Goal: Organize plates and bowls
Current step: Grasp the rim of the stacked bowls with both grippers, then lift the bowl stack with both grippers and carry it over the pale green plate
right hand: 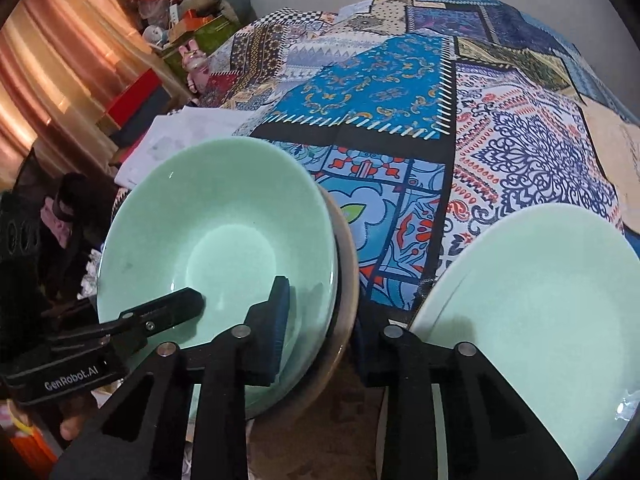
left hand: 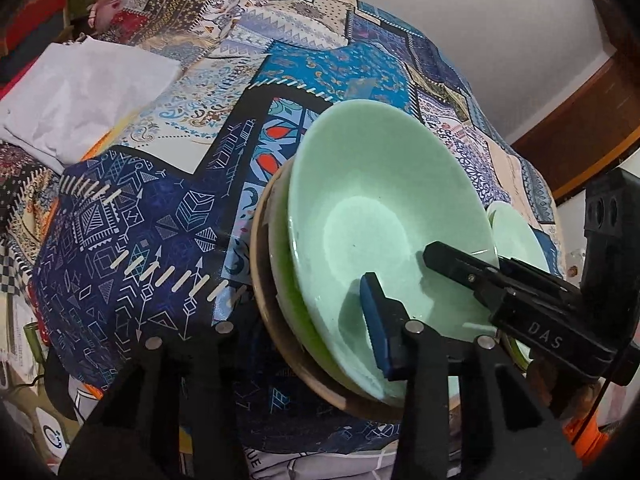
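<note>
Left wrist view: the left gripper (left hand: 296,308) straddles the near rim of the green bowl (left hand: 384,216), with its blue pad (left hand: 376,320) inside the bowl and its other finger outside, below the stack.
Left grip: whether the pads pinch the rim cannot be told, because the outer pad is hidden.
Right wrist view: the right gripper (right hand: 336,312) straddles the same bowl's rim from the other side, with its blue pad (right hand: 276,320) lying against the inner wall.
Right grip: drawn nearly together, clamped on the green bowl's rim.
Bowl place: it is tilted and nested on a bright green plate (left hand: 280,264), which sits on a wooden plate (left hand: 260,240), all on the patchwork cloth (left hand: 160,220).
Crowding: both grippers reach into the one bowl, their inner fingers near each other but apart.
Right edge: a pale plate (right hand: 540,300) lies just beside the stack, and the right gripper's outer finger sits in the gap between them.
Open room: beyond the stack the cloth is bare, and a white folded sheet (left hand: 80,92) lies well apart at the far left.
</note>
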Motion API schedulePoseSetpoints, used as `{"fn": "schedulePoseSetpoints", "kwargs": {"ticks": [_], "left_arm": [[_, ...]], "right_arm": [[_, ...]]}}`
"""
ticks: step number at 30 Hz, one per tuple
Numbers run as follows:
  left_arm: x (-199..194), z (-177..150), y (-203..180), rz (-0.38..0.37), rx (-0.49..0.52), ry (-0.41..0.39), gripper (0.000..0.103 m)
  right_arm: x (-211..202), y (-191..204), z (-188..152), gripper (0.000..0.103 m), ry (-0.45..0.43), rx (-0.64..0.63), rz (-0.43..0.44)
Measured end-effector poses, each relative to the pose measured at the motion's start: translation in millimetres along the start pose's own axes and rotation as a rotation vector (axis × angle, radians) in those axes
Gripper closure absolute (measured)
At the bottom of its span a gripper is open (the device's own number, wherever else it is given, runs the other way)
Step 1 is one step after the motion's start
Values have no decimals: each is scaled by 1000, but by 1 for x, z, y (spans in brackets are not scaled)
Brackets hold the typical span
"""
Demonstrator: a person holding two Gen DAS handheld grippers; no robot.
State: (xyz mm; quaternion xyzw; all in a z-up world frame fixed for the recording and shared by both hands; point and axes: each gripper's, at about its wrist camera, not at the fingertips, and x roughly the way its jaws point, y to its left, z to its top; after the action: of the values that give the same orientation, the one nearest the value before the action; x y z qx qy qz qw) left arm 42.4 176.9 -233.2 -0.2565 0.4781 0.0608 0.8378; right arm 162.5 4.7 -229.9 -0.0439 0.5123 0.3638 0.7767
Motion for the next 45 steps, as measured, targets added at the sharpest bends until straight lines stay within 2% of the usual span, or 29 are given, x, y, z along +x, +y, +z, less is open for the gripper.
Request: {"fn": "schedulePoseSetpoints", "kwargs": {"ticks": [6,19,35,45], "left_arm": [[-3,1,-5,35,6,-2,60],[-14,9,-20,53,20,-24,60],[-30,27,-67,8,91,-69,60],[-25,29,-103,-19,147,-65,60]], "right_arm": [[-2,-3,1,79,-10,42,12],[-19,-6,5,79,-58,81,39],[-69,-26,10,79,-166,106,6],[-96,-51,2,79,-210,149,-21]]}}
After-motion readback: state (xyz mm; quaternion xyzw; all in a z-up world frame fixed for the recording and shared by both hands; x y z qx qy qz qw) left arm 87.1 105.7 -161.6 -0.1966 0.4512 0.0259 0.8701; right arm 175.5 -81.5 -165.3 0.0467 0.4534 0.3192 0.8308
